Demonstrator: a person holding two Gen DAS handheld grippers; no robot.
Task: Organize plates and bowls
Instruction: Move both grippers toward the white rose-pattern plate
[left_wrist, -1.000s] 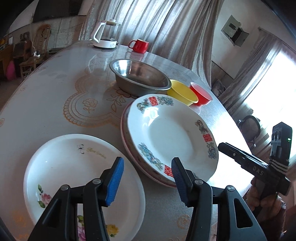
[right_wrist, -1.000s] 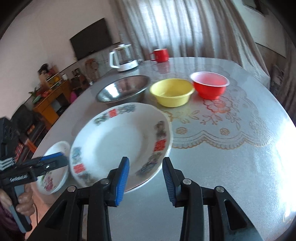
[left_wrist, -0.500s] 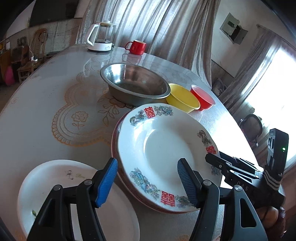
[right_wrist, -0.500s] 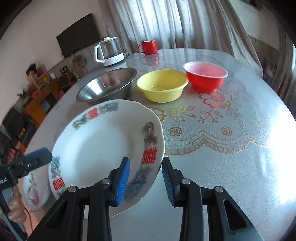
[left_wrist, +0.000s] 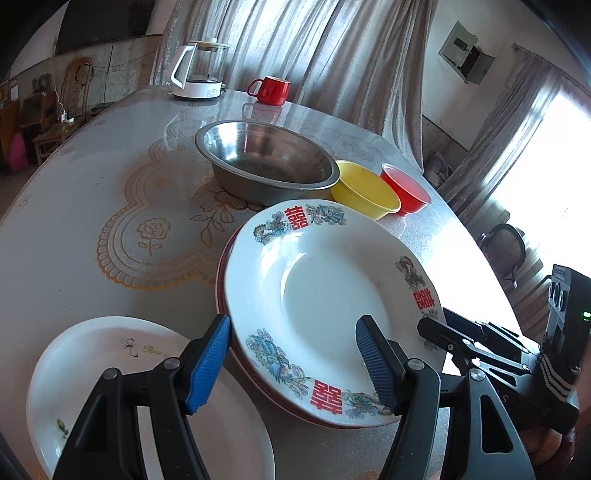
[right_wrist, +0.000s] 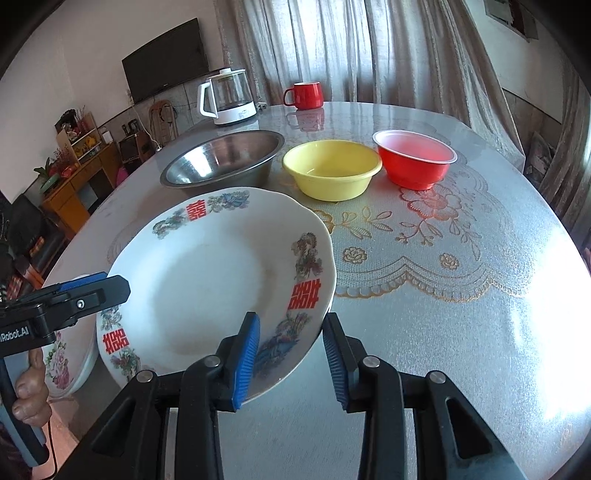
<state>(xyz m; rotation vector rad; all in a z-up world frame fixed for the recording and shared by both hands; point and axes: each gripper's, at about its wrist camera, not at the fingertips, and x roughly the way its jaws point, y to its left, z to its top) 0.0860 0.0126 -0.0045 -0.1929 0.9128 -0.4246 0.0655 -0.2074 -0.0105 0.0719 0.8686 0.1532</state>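
The patterned plate sits atop a red-rimmed plate on the table, in front of the steel bowl. Its near-right rim lies between the fingers of the right gripper, whose jaws stand partly open around it, apparently not yet pinching. The left gripper hovers wide open and empty over the plate's near-left edge, beside the floral plate.

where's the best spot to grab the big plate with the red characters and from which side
Probably the flat near rim of the plate, close to the red character at the right gripper, coming in low from the table's near edge. The rim is thin and wide and overhangs the plate beneath it, so one finger can likely slide under. The steel bowl and yellow bowl crowd the far side.
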